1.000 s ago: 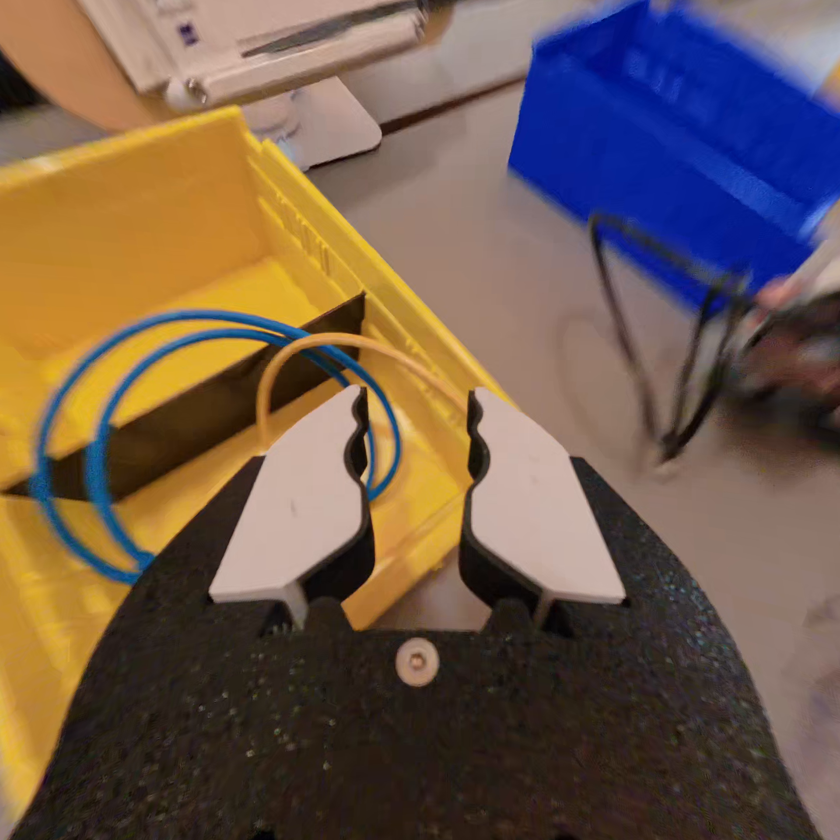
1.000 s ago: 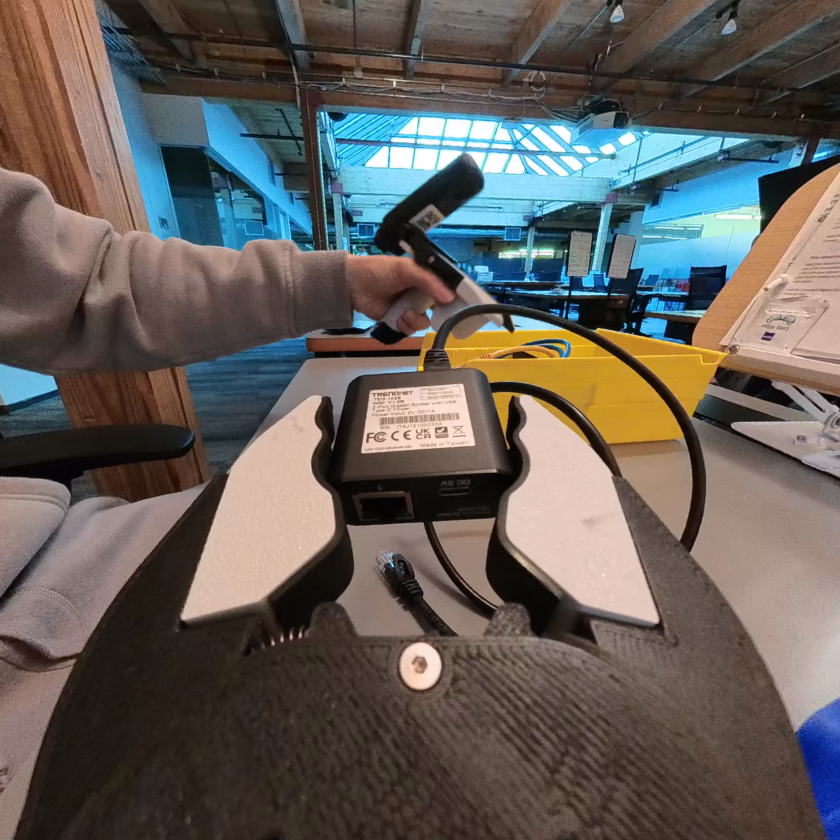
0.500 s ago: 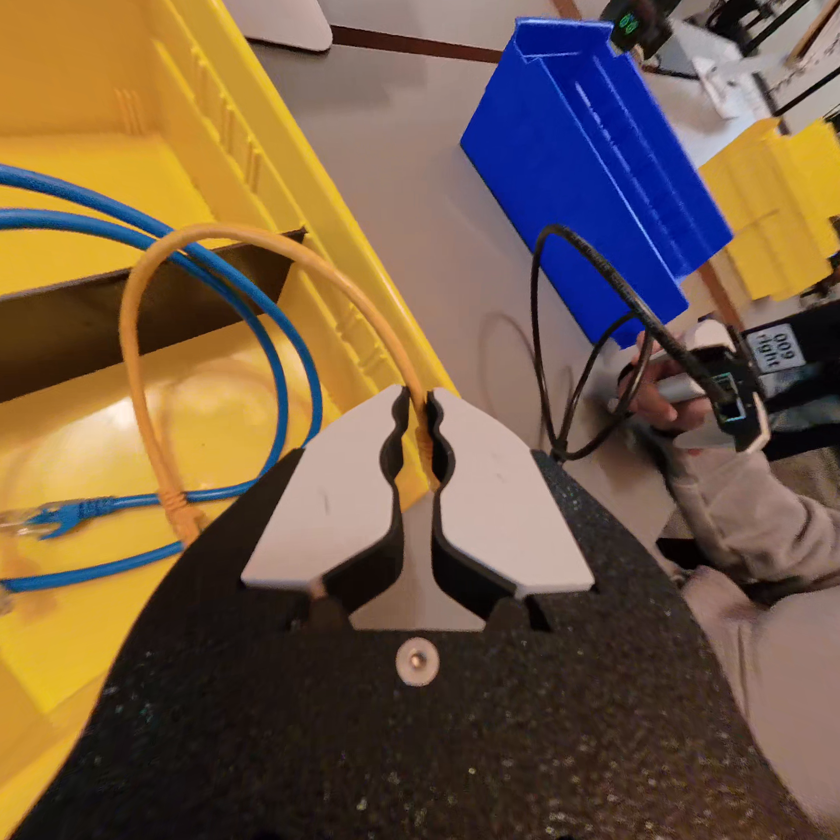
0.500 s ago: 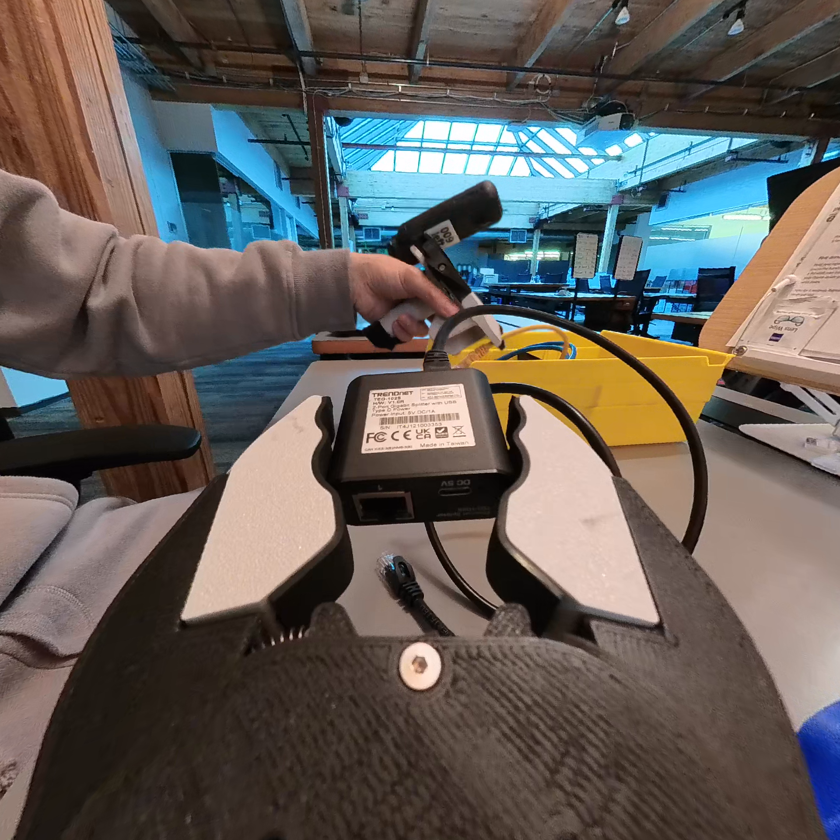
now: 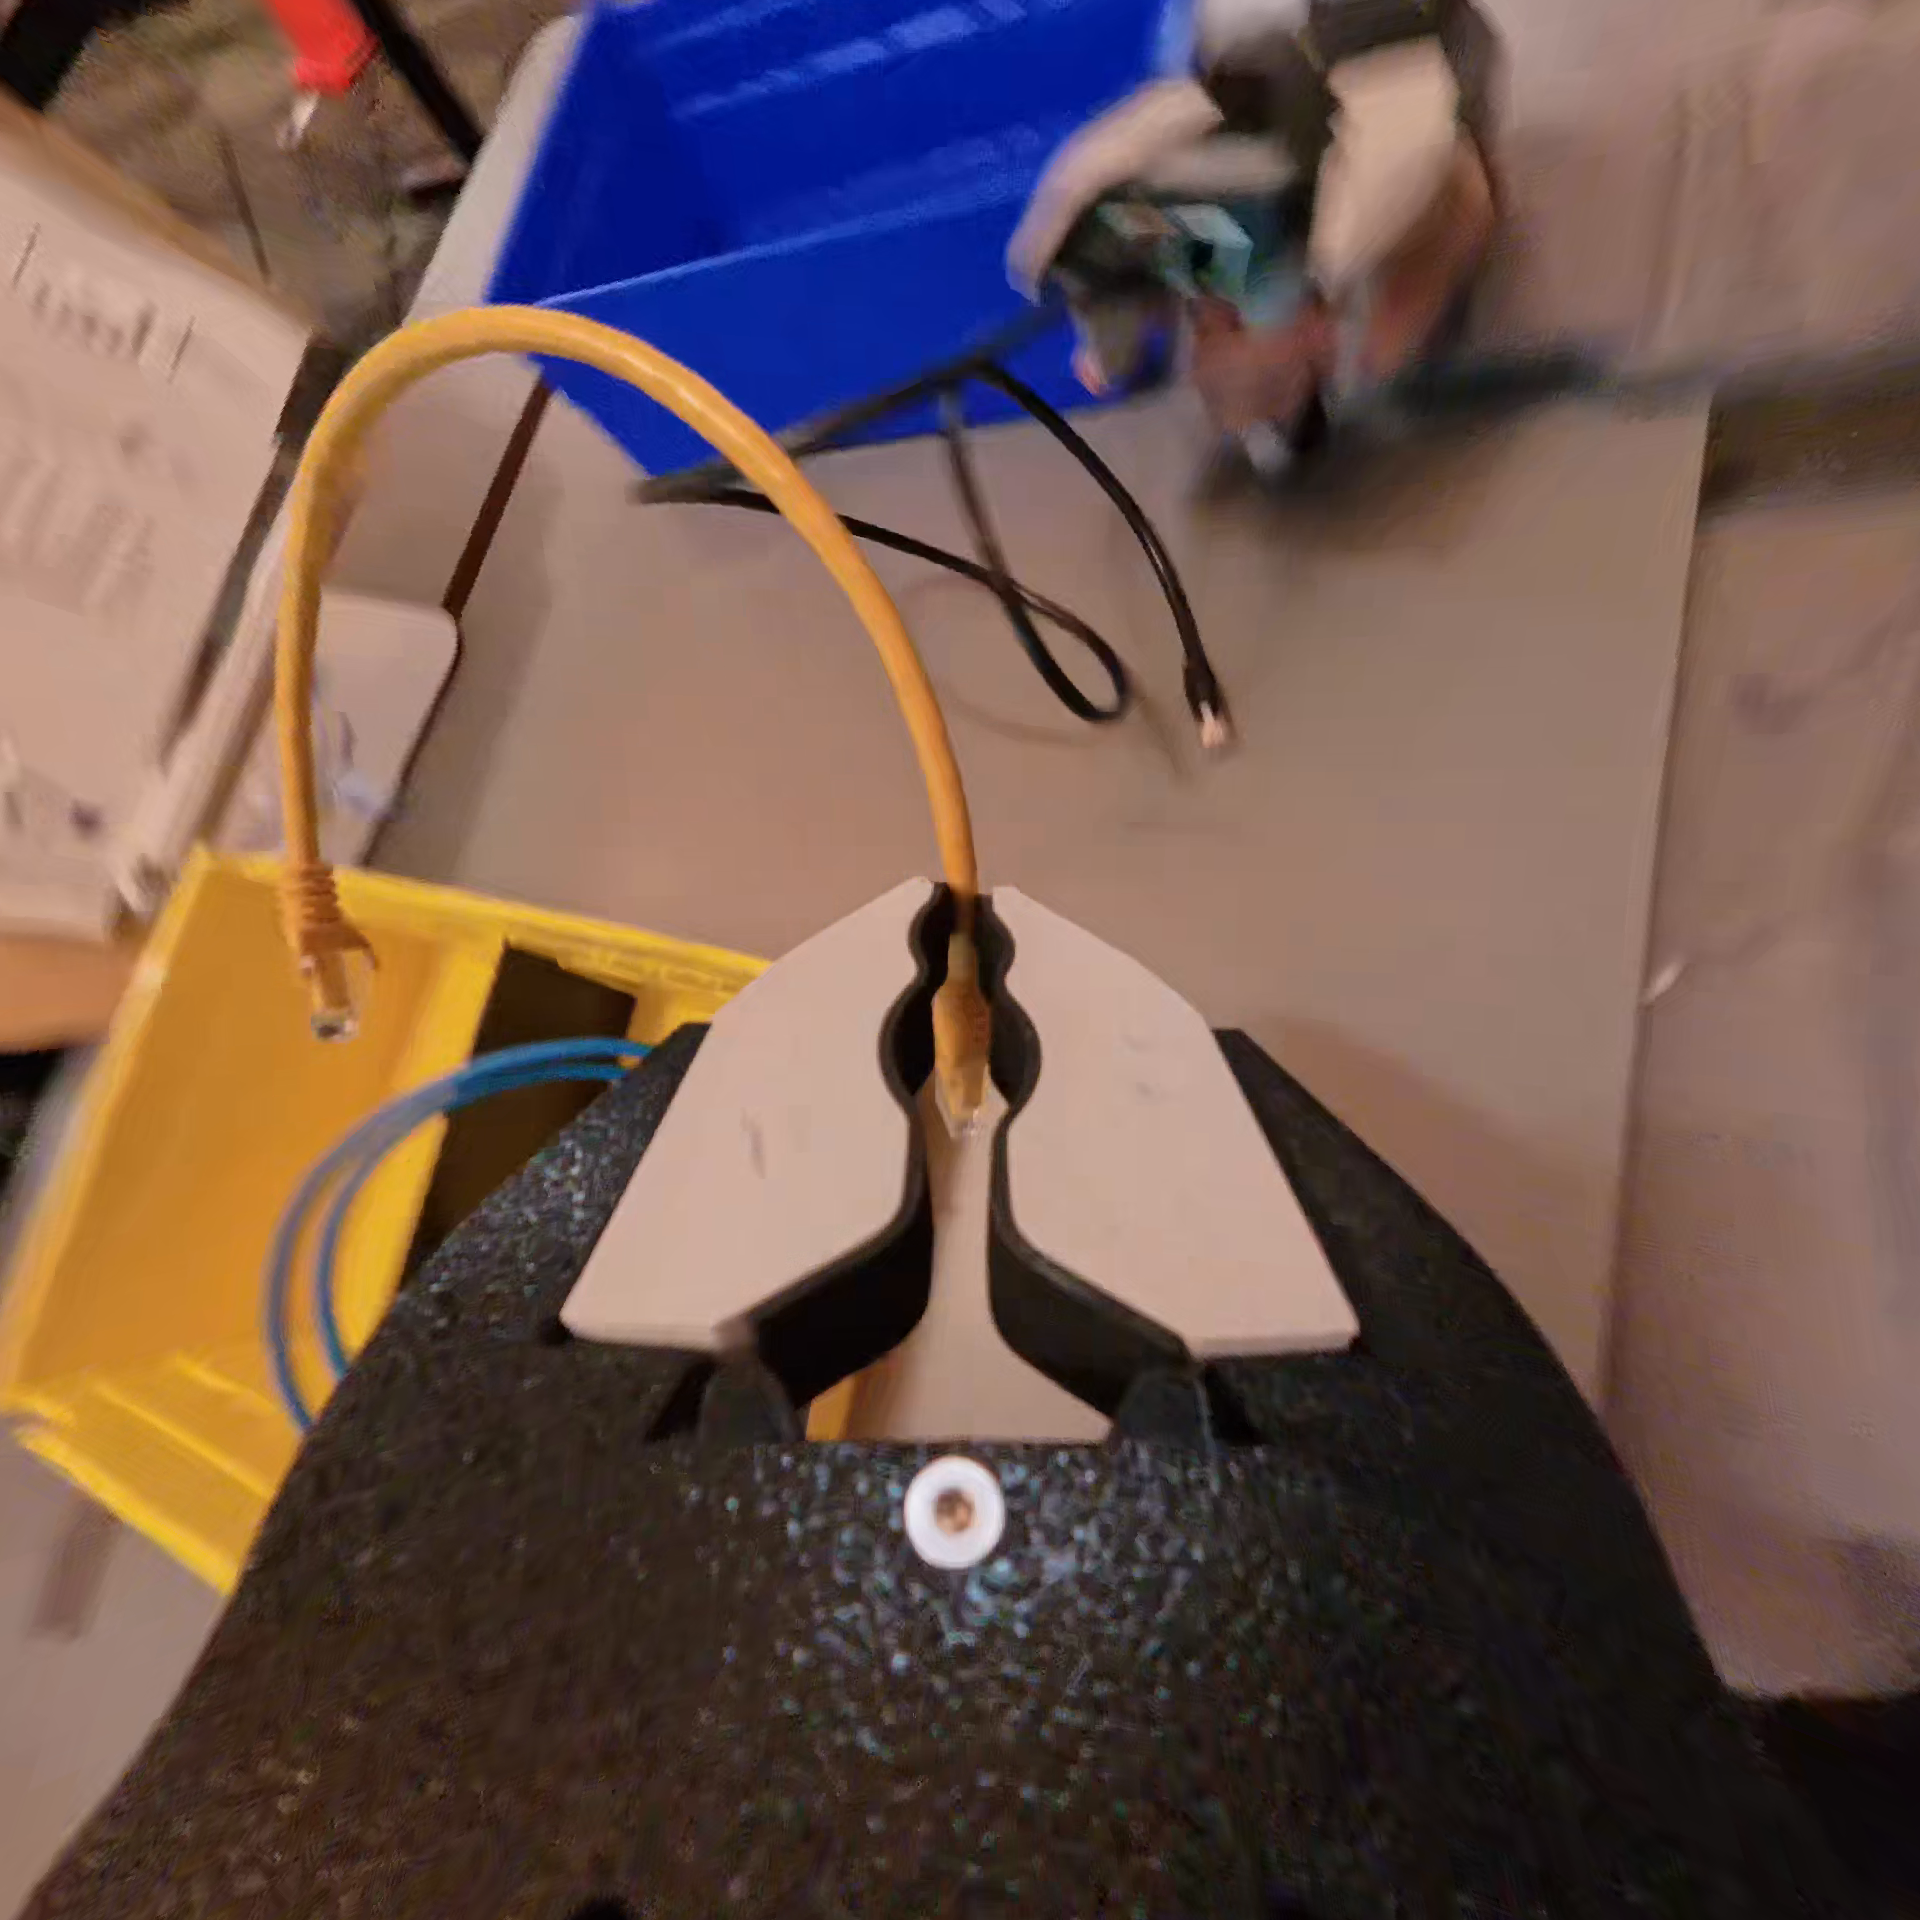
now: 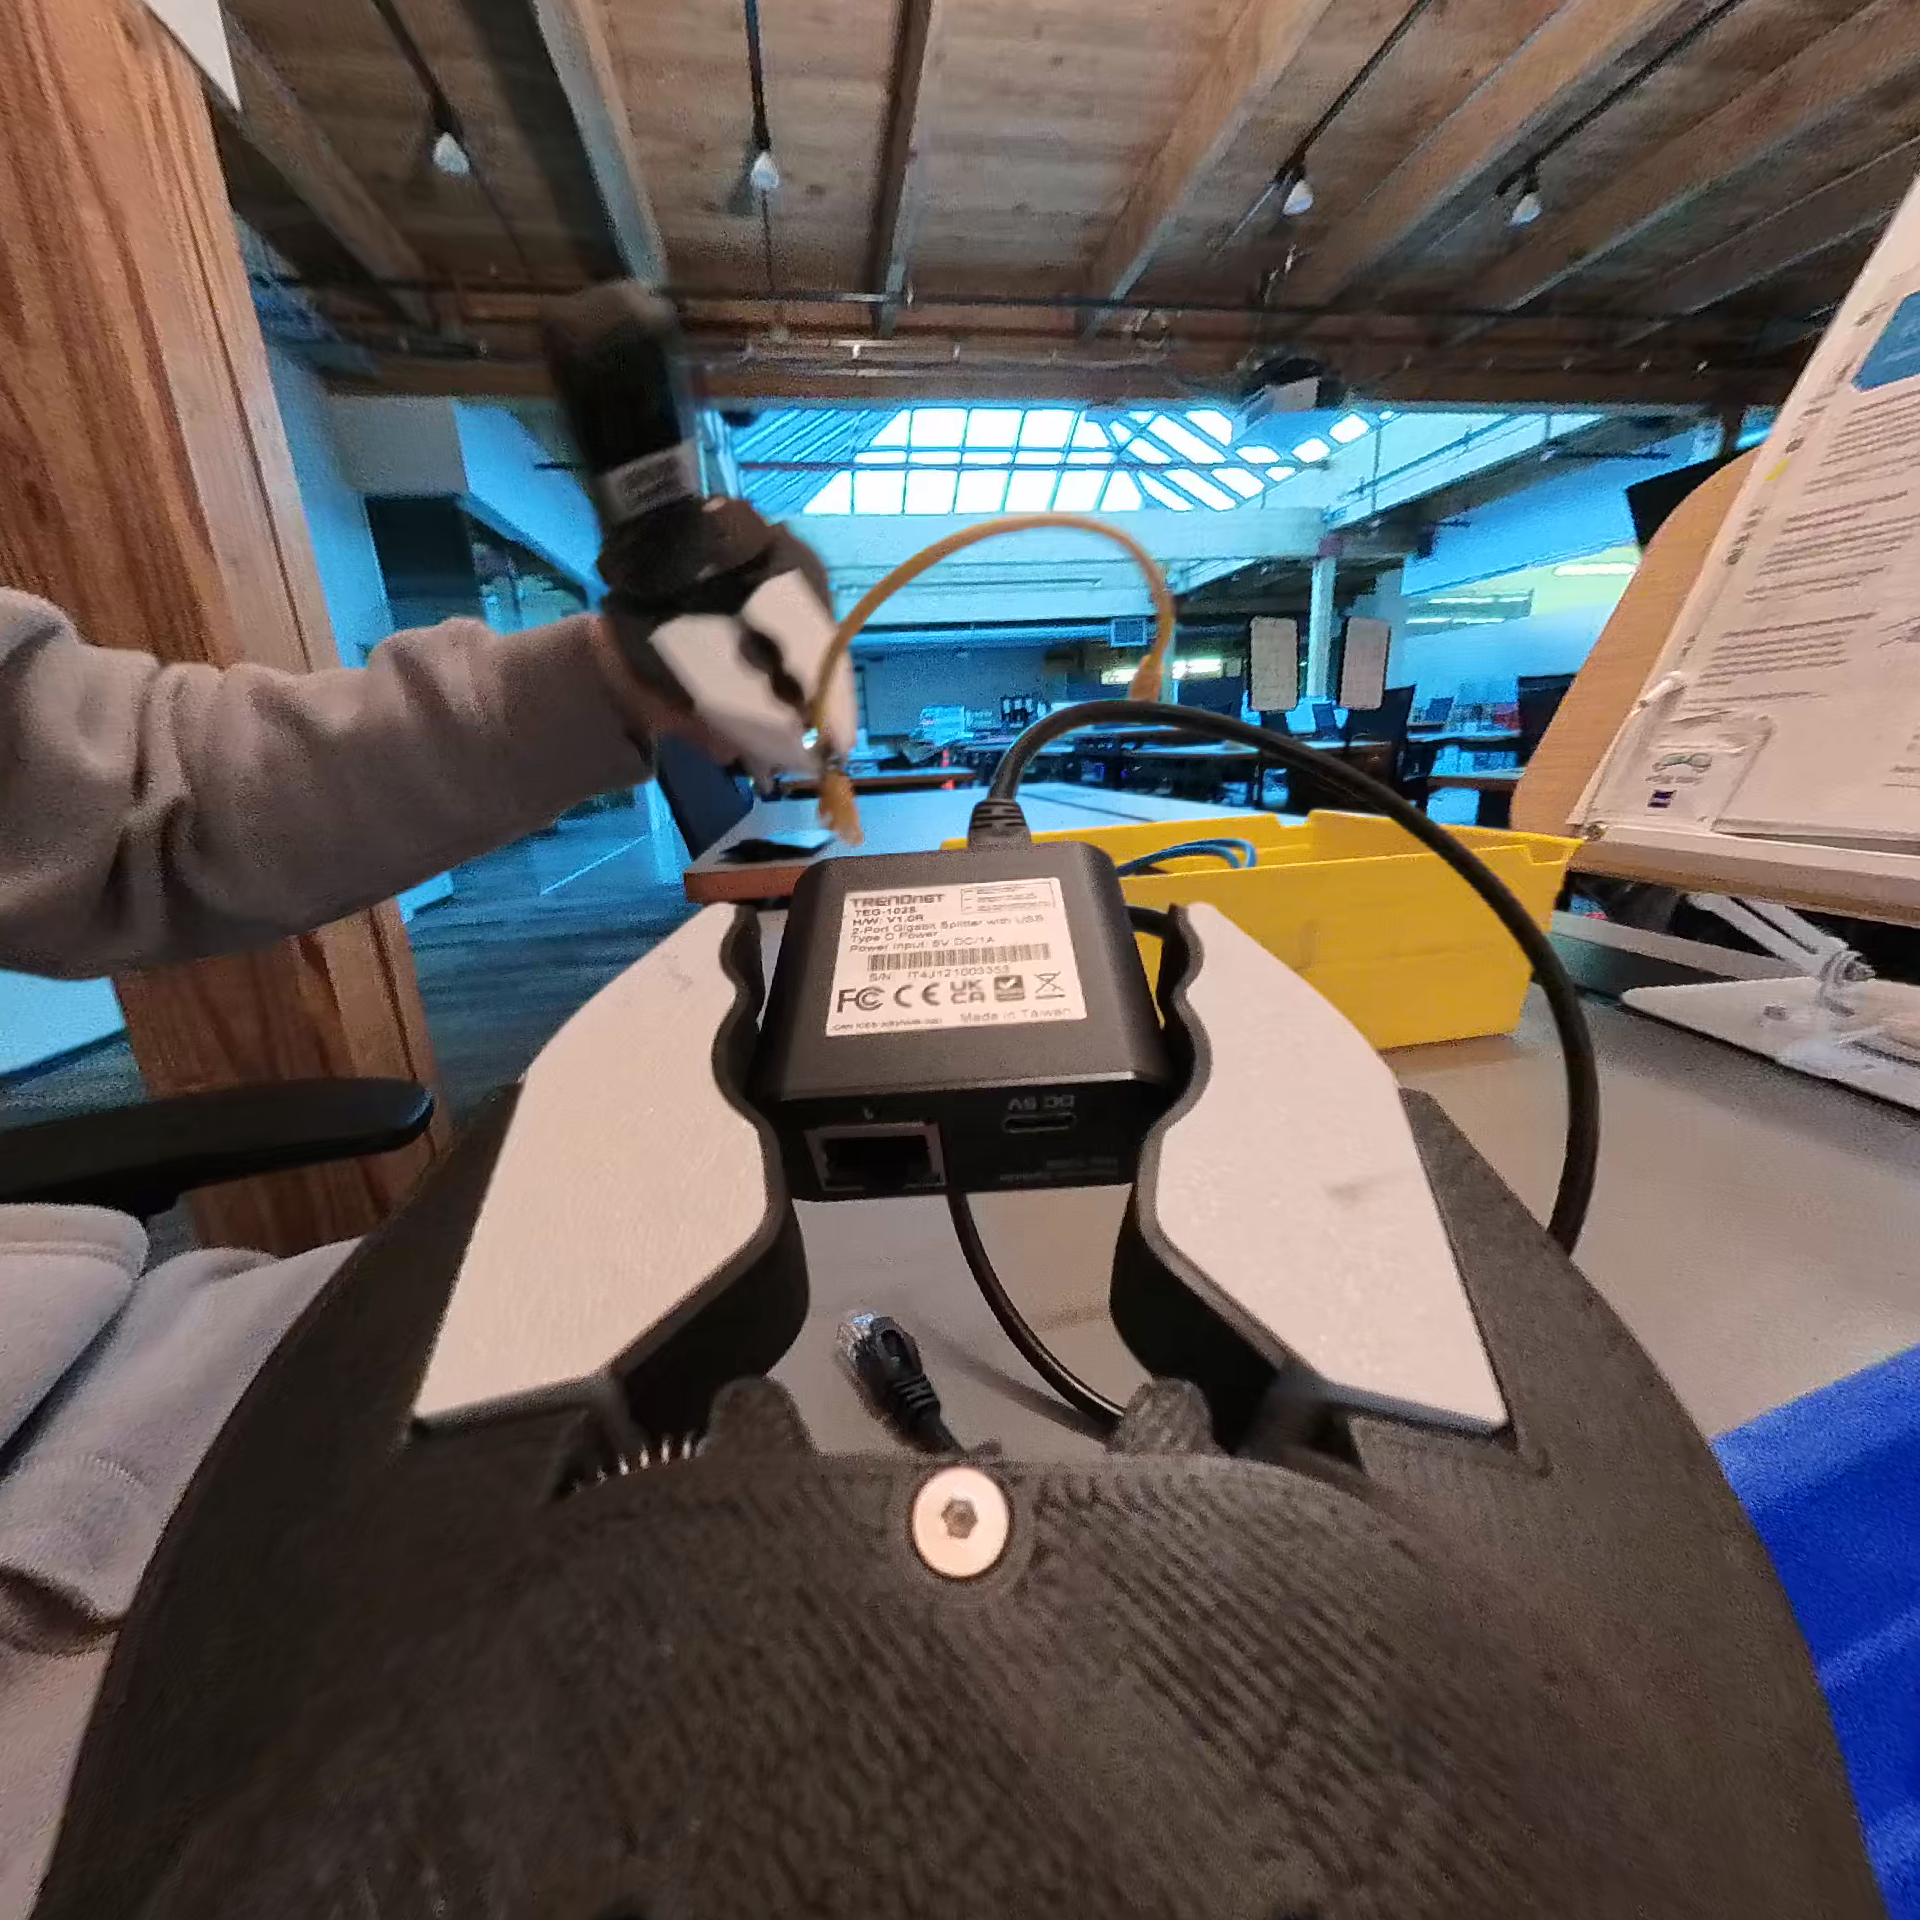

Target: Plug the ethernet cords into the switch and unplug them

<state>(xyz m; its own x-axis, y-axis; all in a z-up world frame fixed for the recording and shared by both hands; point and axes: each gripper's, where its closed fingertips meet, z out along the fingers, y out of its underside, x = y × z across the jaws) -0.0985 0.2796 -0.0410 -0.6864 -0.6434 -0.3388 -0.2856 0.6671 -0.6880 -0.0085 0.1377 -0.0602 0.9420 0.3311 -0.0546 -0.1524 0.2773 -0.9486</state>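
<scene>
- Holding the black switch (image 6: 961,1013) with its open port facing back toward the camera seems meant to present that socket for plugging; the right hand-held gripper (image 6: 961,1039) clamps it by both sides, above the tabletop (image 6: 1714,1195).
- Pinching the yellow ethernet cord (image 5: 665,395) just behind its plug, fingers nearly pressed together, the left hand-held gripper (image 5: 961,925) carries it clear of the yellow bin (image 5: 156,1143), likely toward the switch.
- A blue cord (image 5: 343,1153) lies in that bin.

Left gripper (image 5: 961,914) pinches yellow ethernet cord (image 5: 727,416).
</scene>
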